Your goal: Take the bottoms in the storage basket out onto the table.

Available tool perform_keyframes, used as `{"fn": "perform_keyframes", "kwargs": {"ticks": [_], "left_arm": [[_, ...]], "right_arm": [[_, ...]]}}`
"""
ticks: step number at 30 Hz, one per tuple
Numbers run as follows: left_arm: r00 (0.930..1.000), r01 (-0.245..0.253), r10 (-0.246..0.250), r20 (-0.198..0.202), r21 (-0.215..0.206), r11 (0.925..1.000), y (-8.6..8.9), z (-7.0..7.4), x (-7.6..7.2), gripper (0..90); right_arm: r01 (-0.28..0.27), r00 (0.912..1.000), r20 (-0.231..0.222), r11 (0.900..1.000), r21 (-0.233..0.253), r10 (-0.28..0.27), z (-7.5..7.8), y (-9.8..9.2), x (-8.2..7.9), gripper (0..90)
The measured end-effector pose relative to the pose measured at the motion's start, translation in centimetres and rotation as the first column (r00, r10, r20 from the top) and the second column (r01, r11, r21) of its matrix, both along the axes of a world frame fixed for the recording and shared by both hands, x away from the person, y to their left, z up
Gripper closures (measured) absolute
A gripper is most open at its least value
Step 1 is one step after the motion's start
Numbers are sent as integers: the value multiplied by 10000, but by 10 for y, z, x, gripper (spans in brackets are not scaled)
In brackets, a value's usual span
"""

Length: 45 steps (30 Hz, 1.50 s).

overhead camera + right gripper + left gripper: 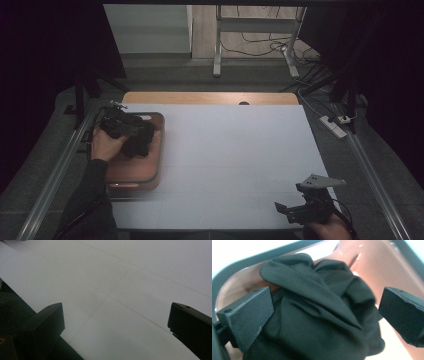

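Note:
A crumpled black cloth (pixel 141 141) lies in a brown, round-cornered tub (pixel 156 172) at the table's left side. A person's hand holds my left gripper (pixel 129 132) low over the cloth. In the left gripper view the cloth (pixel 319 315) bulges between the two jaws, which stand wide apart; the left jaw touches its folds and the right jaw is clear of it. The left gripper (pixel 325 303) is open inside the tub (pixel 387 270). My right gripper (pixel 284 210) rests near the front right edge, open (pixel 115 315), with bare white table between its jaws.
The white table top (pixel 235 150) stretches between the tub and the right gripper, with a wooden strip (pixel 210 97) along its far edge. Metal rails (pixel 372 175) run down both sides. A power strip (pixel 334 126) and cables lie on the floor at the right.

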<state>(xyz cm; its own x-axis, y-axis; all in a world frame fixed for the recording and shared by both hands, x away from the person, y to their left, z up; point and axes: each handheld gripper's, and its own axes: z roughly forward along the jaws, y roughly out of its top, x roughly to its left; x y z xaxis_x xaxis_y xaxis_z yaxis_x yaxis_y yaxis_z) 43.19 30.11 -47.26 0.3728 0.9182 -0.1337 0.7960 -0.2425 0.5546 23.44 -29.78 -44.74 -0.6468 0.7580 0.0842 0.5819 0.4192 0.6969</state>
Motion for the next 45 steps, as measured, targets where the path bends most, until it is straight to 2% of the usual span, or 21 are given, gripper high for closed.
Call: {"fn": "perform_keyframes", "kwargs": {"ticks": [1, 8, 11, 16, 17, 18, 19, 20, 23, 24, 25, 28, 29, 31, 33, 34, 35, 38, 44, 45], "left_arm": [[9998, -7, 9, -181, 88, 10000, -1, -5, 4, 0], [9991, -7, 35, -434, 634, 9980, -10, -15, 11, 0], [9975, 193, -120, -698, 1047, 9943, -17, -23, 14, 0], [9948, 194, -81, -1017, 1106, 9937, -18, -27, 17, 0], [9919, 218, -41, -1273, 1383, 9902, -21, -31, 19, 0], [9919, 218, -41, -1273, 1383, 9902, -21, -31, 19, 0], [9884, 176, 89, -1517, 1727, 9848, -23, -34, 22, 0], [9884, 176, 89, -1517, 1727, 9848, -23, -34, 22, 0], [9843, -185, 520, -1689, 1941, 9808, -26, -37, 26, 3], [9841, -228, 586, -1676, 2083, 9778, -26, -37, 26, 27], [9841, -370, 787, -1590, 2495, 9677, -26, -34, 24, 145], [9835, -459, 877, -1584, 2504, 9671, -26, -31, 21, 322], [9833, -484, 923, -1570, 2629, 9636, -27, -30, 20, 322], [9836, -559, 999, -1499, 2733, 9603, -29, -27, 18, 436], [9804, -847, 1260, -1517, 2531, 9637, -28, -23, 17, 575], [9804, -847, 1260, -1517, 2531, 9637, -28, -23, 17, 590], [9789, -937, 1318, -1559, 2300, 9687, -25, -22, 16, 607], [9788, -959, 1283, -1597, 1965, 9758, -21, -20, 15, 624], [9832, -929, 1151, -1419, 1542, 9837, -17, -9, 11, 674], [9833, -914, 1088, -1457, 1215, 9884, -15, -7, 10, 674]], "right_arm": [[0, 10000, -4, 10000, 14, 0, 0, 0, 0, 10], [-4, 10000, 5, 10000, -26, 4, 0, 0, 0, 10], [-7, 10000, -7, 10000, -20, 7, 0, 0, 0, 10], [-7, 10000, 25, 10000, -46, 7, 0, 0, 0, 10], [-14, 10000, 16, 10000, -53, 14, 0, 1, 0, 10], [-14, 10000, 16, 10000, -53, 14, 0, 1, 0, 10], [-19, 10000, 22, 10000, -57, 19, 0, 1, 0, 10], [-19, 10000, 22, 10000, -57, 19, 0, 1, 0, 10], [-24, 10000, 43, 10000, -66, 24, 0, 1, -1, 10], [-31, 10000, 48, 10000, -68, 31, 0, 1, -1, 10], [-48, 10000, 48, 10000, -50, 48, 0, 0, -1, 10], [-47, 10000, 49, 10000, -50, 47, 0, 0, -1, 10], [-47, 10000, 49, 10000, -50, 47, 0, 0, -1, 10], [-42, 10000, 51, 10000, -54, 42, 0, 0, -1, 10], [-54, 10000, 62, 9999, -132, 55, 0, 1, -1, 10], [-54, 10000, 62, 9999, -132, 55, 0, 1, -1, 10], [-49, 10000, 65, 9999, -123, 50, 0, 1, -1, 10], [-69, 10000, 54, 9999, -109, 69, 0, 1, -1, 10], [-81, 9999, 94, 9999, -116, 83, 0, 1, -2, 10], [-113, 9999, 104, 9999, -87, 113, 0, 1, -2, 10]]}}
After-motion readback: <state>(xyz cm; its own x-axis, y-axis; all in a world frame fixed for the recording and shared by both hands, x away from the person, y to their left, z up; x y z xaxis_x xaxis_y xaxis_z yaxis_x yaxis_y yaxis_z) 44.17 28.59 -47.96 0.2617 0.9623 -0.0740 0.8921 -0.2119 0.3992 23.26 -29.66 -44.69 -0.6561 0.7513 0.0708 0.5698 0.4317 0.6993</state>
